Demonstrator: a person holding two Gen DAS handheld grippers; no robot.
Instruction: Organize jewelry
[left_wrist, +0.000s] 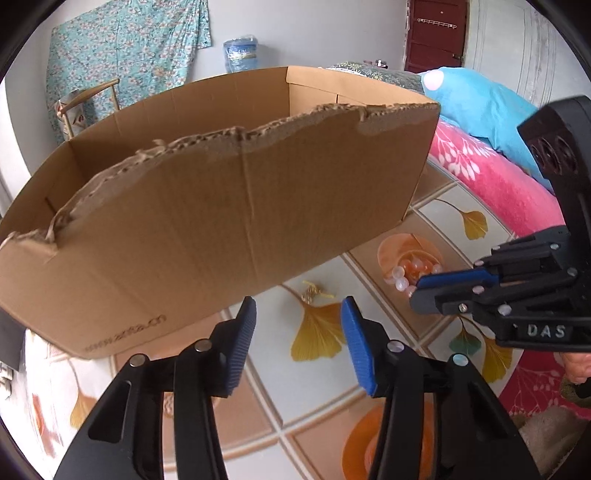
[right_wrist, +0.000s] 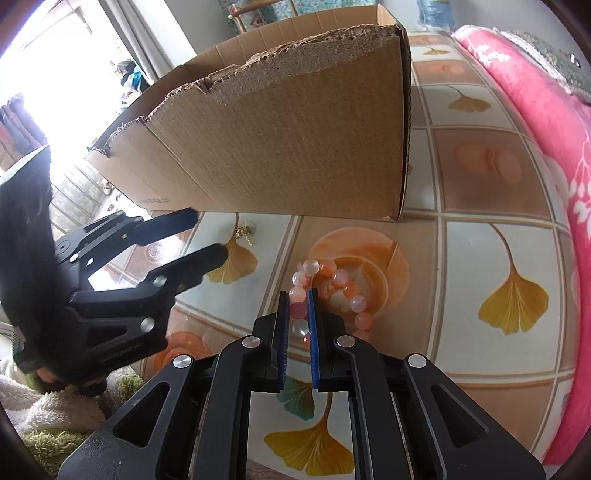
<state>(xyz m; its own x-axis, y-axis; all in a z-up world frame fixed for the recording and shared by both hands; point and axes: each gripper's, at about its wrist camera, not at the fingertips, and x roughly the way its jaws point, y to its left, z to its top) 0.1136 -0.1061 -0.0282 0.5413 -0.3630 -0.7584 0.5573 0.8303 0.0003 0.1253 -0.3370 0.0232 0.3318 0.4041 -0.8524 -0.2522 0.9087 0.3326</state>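
torn brown cardboard box on a ginkgo-leaf patterned tablecloth, fluffy pink floral blanket, bright blue pillow, teal floral cloth on the wall

Right gripper clamped the bead bracelet on the tablecloth; left gripper parted, empty, near the cardboard box.

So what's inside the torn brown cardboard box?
Only bare inner walls of the cardboard box show above its ragged front edge; the floor and any contents are hidden behind the front panel in both views.
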